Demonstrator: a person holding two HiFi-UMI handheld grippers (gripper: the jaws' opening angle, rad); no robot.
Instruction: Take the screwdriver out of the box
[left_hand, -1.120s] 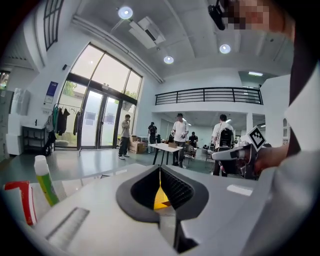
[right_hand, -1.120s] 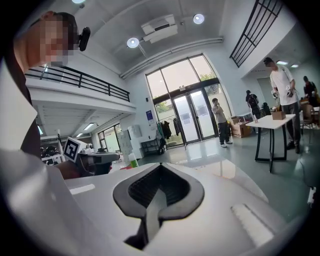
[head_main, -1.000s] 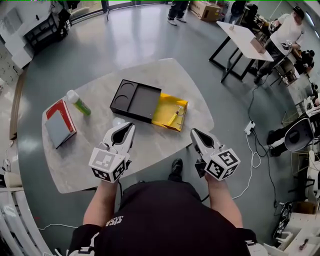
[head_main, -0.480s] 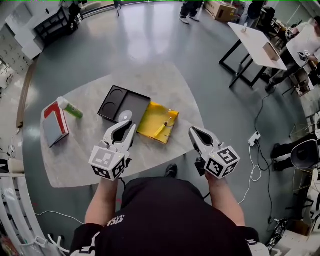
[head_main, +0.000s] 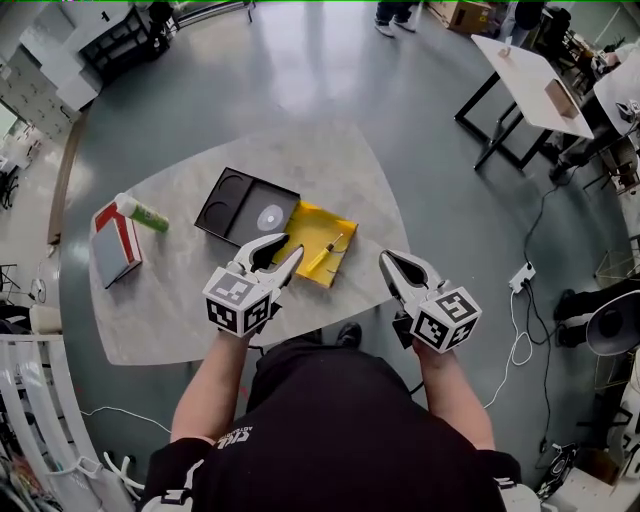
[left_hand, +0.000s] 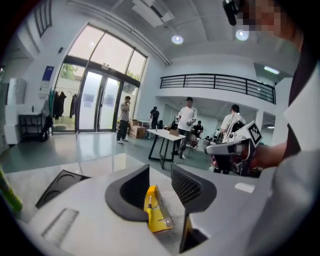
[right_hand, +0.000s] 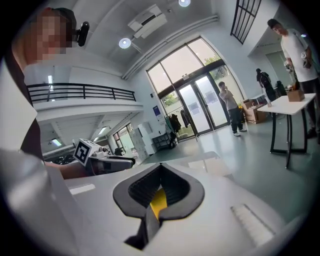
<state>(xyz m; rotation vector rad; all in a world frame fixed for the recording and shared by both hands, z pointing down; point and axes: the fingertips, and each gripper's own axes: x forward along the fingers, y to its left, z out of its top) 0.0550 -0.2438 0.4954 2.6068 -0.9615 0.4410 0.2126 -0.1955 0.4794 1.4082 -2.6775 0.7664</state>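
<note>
A black box lies on the marble table, with its yellow drawer pulled out toward me. The small yellow-handled screwdriver lies in that drawer. My left gripper hovers at the drawer's near left corner; its jaws are opening and nothing is between them. In the left gripper view the drawer and screwdriver show beyond the parted fingers. My right gripper is shut and empty, off the table's right edge, apart from the drawer.
A white disc sits on the black box. A green bottle and a red-and-grey book lie at the table's left end. A power strip and cable run across the floor at right; other tables and people stand farther off.
My left gripper moved forward to the yellow drawer and its jaws parted. The right gripper shifted a little forward and stayed shut. The table now lies closer below me.
</note>
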